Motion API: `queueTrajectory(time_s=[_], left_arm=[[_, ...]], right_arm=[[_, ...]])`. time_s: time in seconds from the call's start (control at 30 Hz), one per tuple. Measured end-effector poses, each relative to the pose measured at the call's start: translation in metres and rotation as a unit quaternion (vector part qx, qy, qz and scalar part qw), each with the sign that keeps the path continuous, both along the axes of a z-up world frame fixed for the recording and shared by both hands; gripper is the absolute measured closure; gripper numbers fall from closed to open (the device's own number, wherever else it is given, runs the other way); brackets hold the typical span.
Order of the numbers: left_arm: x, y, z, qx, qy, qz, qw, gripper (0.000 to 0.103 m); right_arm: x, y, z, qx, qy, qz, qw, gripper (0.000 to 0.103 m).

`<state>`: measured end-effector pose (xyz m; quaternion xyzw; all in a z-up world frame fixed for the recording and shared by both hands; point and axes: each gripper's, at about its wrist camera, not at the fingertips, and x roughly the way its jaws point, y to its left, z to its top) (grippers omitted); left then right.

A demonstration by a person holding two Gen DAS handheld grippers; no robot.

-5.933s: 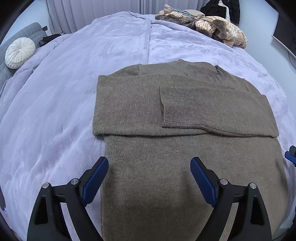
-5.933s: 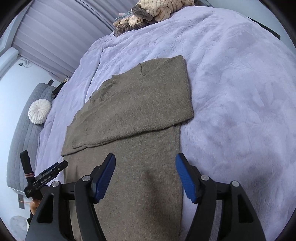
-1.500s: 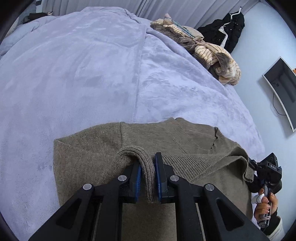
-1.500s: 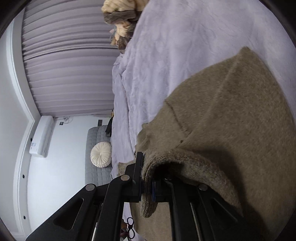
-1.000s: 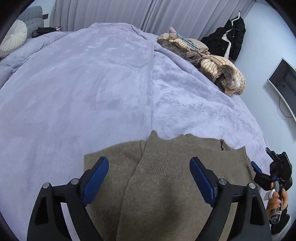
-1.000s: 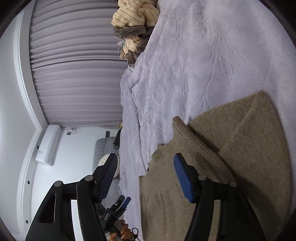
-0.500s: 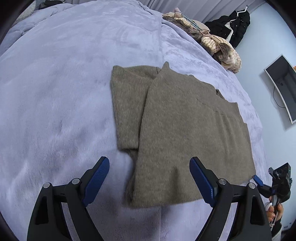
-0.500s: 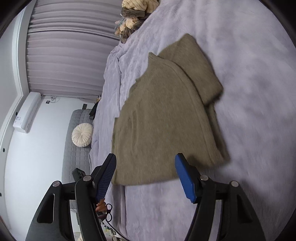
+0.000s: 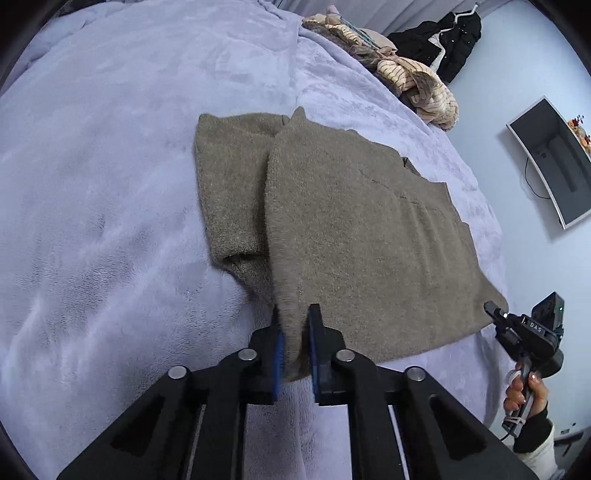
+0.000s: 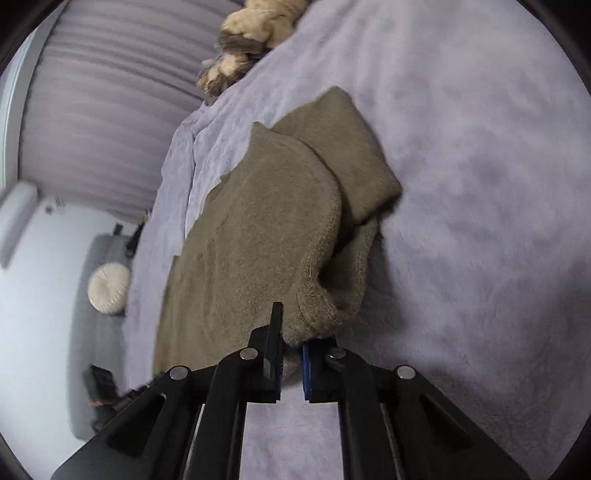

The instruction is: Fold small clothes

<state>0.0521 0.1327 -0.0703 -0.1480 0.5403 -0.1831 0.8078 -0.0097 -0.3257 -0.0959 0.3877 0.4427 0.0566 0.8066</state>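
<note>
An olive-brown knitted sweater [image 9: 362, 236] lies folded in half on the lilac bed cover [image 9: 110, 184]. My left gripper [image 9: 294, 332] is shut on the near left corner of its folded edge, knit pinched between the blue pads. In the right wrist view the same sweater [image 10: 258, 229] stretches away, and my right gripper [image 10: 291, 339] is shut on its near right corner, where the layers bunch. The right gripper [image 9: 496, 317] also shows in the left wrist view at the sweater's right edge, held by a person's hand [image 9: 524, 387].
A heap of cream and brown clothes [image 9: 406, 77] lies at the far side of the bed, also seen as a pile [image 10: 255, 29]. A black jacket [image 9: 447, 40] hangs behind. A monitor [image 9: 554, 158] is on the right wall. A round cushion [image 10: 109, 282] rests on a grey sofa.
Both grippers, open half a second ago above the near edge, have come down and shut on the sweater's near corners. The sweater's near edge now lifts slightly at each grip.
</note>
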Motion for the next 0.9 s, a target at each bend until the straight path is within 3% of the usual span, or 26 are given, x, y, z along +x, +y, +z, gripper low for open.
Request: queueTrajectory(time_s=[0.13,0.2,0.27,0.33,0.57,0.73,0.9], left_arm=[[-0.015,0.001,-0.010,0.039,-0.004,-0.003,0.9992,0.095],[-0.018,0.005,-0.029,0.060,0.014,0.003,0.9981,0.095],[-0.023,0.014,-0.040,0.046,0.022,0.015,0.9986,0.095],[-0.027,0.020,-0.034,0.040,0.015,0.022,0.9989,0.095],[-0.032,0.030,0.013,0.068,-0.050,0.037,0.9957,0.095],[0.007,0.008,0.039,0.088,-0.089,0.031,0.9916,0.095],[0.065,-0.027,0.033,0.097,-0.086,0.021,0.9914,0.095]], right_arm=[[-0.003,-0.002,0.015,-0.046,0.003,0.016,0.999,0.095],[-0.003,-0.008,0.001,-0.058,0.027,0.011,0.998,0.095],[-0.006,-0.013,-0.022,-0.046,0.056,0.004,0.997,0.095],[-0.010,-0.017,-0.029,-0.026,0.056,-0.005,0.998,0.095],[-0.023,-0.018,0.007,-0.063,0.041,0.003,0.997,0.091],[-0.018,-0.013,0.040,-0.103,-0.007,-0.001,0.995,0.091],[0.026,-0.005,0.054,-0.107,-0.022,-0.002,0.994,0.091]])
